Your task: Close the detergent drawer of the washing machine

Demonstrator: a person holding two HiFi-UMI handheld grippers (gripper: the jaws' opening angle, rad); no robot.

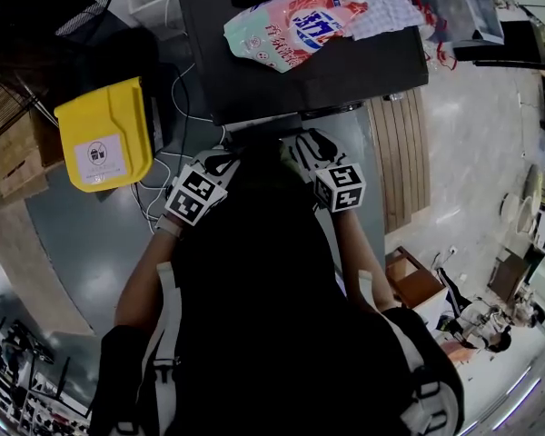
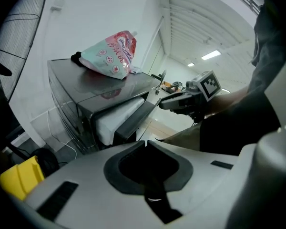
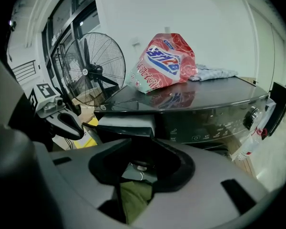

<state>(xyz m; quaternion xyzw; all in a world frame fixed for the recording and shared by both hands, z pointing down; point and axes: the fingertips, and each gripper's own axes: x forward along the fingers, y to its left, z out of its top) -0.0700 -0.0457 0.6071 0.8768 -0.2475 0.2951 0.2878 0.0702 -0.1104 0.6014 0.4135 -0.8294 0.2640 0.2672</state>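
The dark washing machine (image 3: 205,106) stands in front of me with its detergent drawer (image 3: 126,126) pulled out at the top left of its front. In the left gripper view the same drawer (image 2: 121,118) juts out as a white tray with a dark front. My right gripper (image 3: 142,142) is open, nothing between its jaws, and the drawer front lies just beyond its tips. My left gripper (image 2: 144,142) is shut and empty, a little short of the drawer and to its left. In the head view both grippers (image 1: 220,160) (image 1: 304,145) sit close under the machine's front edge.
A pink detergent bag (image 1: 291,27) and a folded cloth (image 1: 372,3) lie on the machine's top (image 1: 345,66). A yellow bin (image 1: 104,134) and cables are on the floor to the left. A standing fan (image 3: 93,73) is behind it. A wooden board (image 1: 401,157) lies to the right.
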